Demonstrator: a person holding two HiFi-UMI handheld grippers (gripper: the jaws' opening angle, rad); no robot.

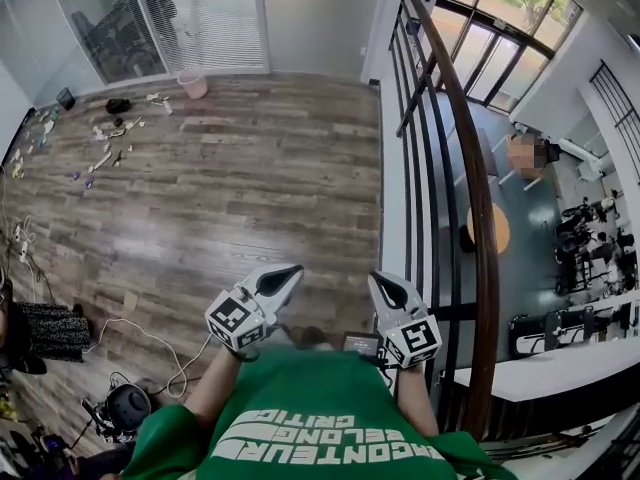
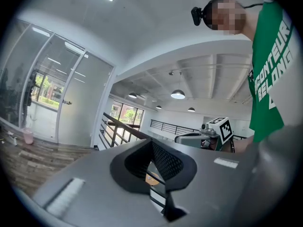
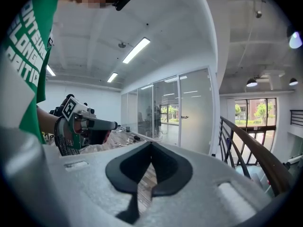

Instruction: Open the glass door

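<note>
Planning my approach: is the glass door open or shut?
Shut: the glass door lies flush with the neighbouring glass wall; no gap shows.

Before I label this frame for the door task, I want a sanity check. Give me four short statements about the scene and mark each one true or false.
1. Both the left hand-held gripper and the right hand-held gripper are well short of the glass door. True.
2. The left hand-held gripper is clamped on the door handle. False: its jaws are shut on nothing, close to the person's body.
3. A pink bin stands on the wooden floor. True.
4. The railing runs along the person's left. False: it is on the right.
</note>
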